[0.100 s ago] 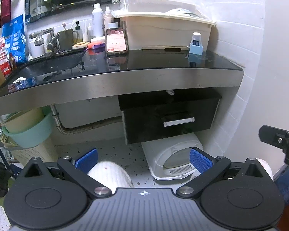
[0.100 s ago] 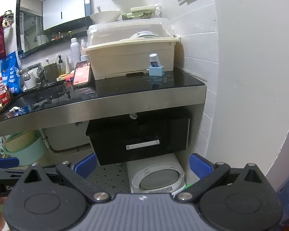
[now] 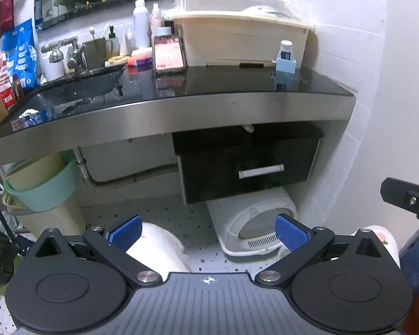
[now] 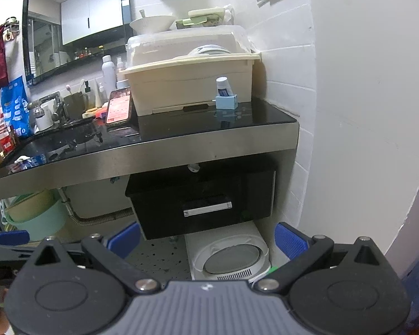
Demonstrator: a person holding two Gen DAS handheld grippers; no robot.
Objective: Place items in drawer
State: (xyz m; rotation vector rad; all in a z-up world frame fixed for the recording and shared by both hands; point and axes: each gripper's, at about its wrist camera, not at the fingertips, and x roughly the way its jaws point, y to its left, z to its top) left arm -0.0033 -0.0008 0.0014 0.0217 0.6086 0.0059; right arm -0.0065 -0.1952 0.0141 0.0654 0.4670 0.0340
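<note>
Left wrist view first: the left tool (image 3: pixel 208 233) sits at the bottom of the frame with its blue pads spread wide and nothing between them. Straight ahead, in the centre of the frame, hangs the black drawer (image 3: pixel 247 164) under the dark surface (image 3: pixel 237 83), and it is closed, its pale bar handle (image 3: pixel 261 171) lying level across the front. On the floor just below the drawer sits a white round-lidded appliance (image 3: pixel 254 217). Up on the surface, right of centre, a small white bottle stands upright in a light blue holder (image 3: pixel 285 61), just in front of the cream dish rack (image 3: pixel 243 39). A phone (image 3: pixel 169 53) with a pink screen leans against the left end of that rack. Over at the left of the frame, the tap (image 3: pixel 67 50) and a dark mug (image 3: pixel 96 53) stand by the sink, and a green basin (image 3: pixel 44 187) hangs below the surface edge. At the right edge of the frame, a black part of the right tool (image 3: pixel 405 195) pokes in.

Right wrist view now: the right tool (image 4: pixel 208 240) is at the bottom of the frame, pads wide apart too, carrying nothing. The drawer shows centre frame, shut, with the blue holder upper centre on the surface above it and well apart from both tools.
</note>
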